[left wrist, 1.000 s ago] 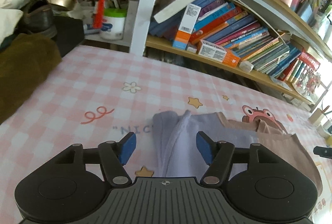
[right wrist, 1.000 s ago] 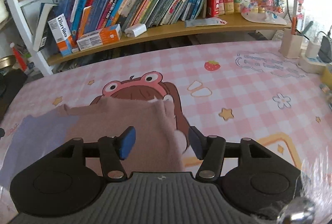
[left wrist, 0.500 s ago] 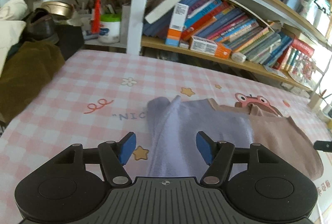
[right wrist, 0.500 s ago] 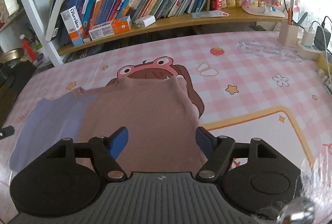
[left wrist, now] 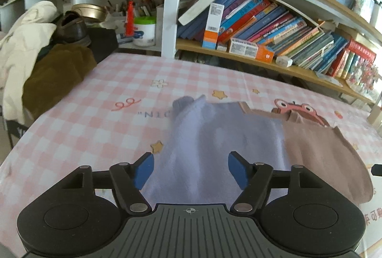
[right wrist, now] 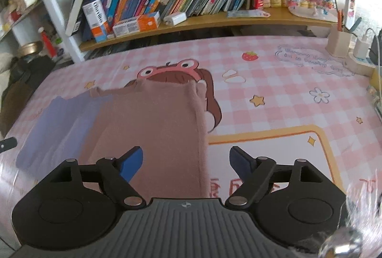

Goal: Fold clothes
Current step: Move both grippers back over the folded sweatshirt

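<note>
A garment lies flat on the pink checked tablecloth. Its lavender part is on the left and its brown part on the right. In the right wrist view the brown part fills the middle, with the lavender part to its left. My left gripper hovers over the lavender near edge, jaws opening, pads clear of the cloth. My right gripper hangs over the brown part's right edge, jaws opening, nothing pinched between them.
Bookshelves packed with books run along the table's far side. A heap of brown and cream clothing with a shoe sits at the left edge. A pen holder and a power strip with chargers stand at the far right.
Both grippers have drawn back toward the near edge, so more of the garment shows. The right jaws have spread clearly wider, the left ones slightly. The garment lies flatter.
</note>
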The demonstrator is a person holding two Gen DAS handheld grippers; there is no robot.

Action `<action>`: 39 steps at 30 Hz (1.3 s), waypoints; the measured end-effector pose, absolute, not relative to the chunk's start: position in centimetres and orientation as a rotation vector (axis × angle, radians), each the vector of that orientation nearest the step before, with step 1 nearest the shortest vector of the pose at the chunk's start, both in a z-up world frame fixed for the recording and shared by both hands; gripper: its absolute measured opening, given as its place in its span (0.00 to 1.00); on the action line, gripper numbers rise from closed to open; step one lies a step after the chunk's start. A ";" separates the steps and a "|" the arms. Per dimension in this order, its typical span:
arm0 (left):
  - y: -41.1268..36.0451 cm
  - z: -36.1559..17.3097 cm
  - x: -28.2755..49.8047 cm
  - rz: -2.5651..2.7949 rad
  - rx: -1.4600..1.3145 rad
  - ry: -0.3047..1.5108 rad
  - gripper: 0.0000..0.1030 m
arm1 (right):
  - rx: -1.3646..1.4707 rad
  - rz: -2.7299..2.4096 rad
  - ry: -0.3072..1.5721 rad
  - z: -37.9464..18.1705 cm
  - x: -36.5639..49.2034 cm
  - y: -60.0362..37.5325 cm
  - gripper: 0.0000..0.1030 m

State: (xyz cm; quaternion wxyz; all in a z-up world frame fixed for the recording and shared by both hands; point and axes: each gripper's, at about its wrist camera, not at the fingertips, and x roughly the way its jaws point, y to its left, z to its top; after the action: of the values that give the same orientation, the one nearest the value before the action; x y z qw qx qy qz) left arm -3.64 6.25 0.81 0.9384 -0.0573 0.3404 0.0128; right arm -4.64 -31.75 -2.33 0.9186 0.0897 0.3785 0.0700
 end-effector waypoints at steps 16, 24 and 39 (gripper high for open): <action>0.5 0.1 -10.5 0.179 -0.157 0.728 0.86 | 0.100 0.331 0.875 -5.6 -8.7 -33.6 0.84; -0.1 -0.9 -10.9 0.178 -0.205 0.777 0.90 | 0.034 0.328 0.919 -5.9 -9.2 -32.7 0.88; 5.3 -3.5 -9.0 0.125 -0.486 0.792 0.87 | 0.024 0.220 0.917 -5.2 -8.8 -29.7 0.89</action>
State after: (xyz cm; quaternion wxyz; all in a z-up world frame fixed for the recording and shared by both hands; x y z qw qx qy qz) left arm -8.99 5.26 -3.45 0.8921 -0.2341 0.3818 0.0600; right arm -8.84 -29.75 -5.21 0.8907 0.0117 0.4418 0.1061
